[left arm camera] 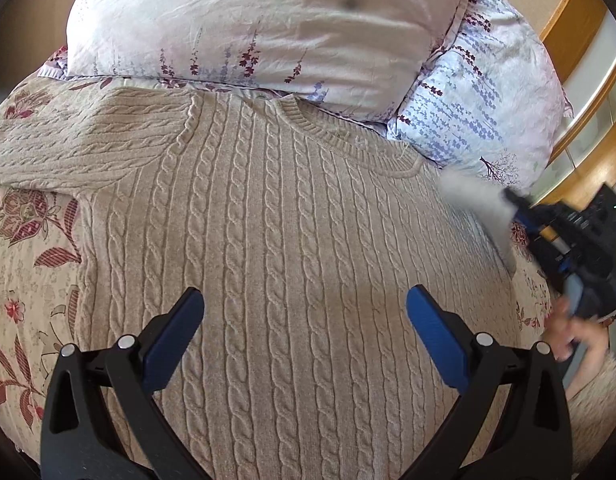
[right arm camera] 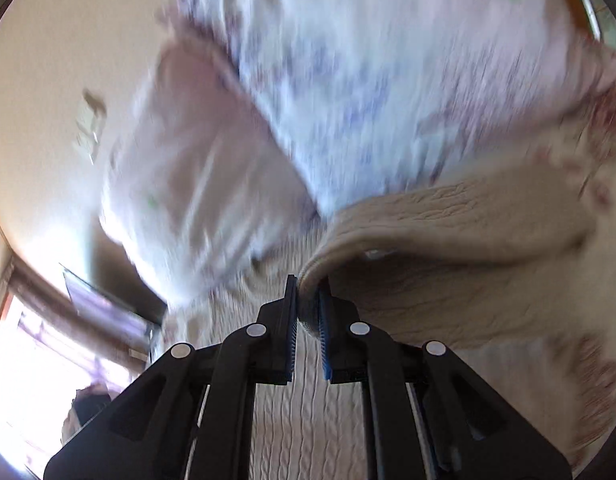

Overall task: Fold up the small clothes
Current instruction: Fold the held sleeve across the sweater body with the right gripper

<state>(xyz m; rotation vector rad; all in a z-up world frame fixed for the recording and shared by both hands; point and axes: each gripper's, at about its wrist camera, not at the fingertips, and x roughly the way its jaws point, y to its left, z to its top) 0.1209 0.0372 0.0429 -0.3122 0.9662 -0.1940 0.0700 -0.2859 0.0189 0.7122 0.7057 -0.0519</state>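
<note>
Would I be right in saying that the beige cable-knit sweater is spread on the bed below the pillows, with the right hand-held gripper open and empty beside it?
Not quite. The right hand-held gripper is shut on a fold of the sweater, as the right wrist view shows. The rest holds: the sweater lies spread on the bed below the pillows.

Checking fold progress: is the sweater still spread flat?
Mostly spread: the sweater lies flat, while the right gripper lifts one pinched edge.
</note>
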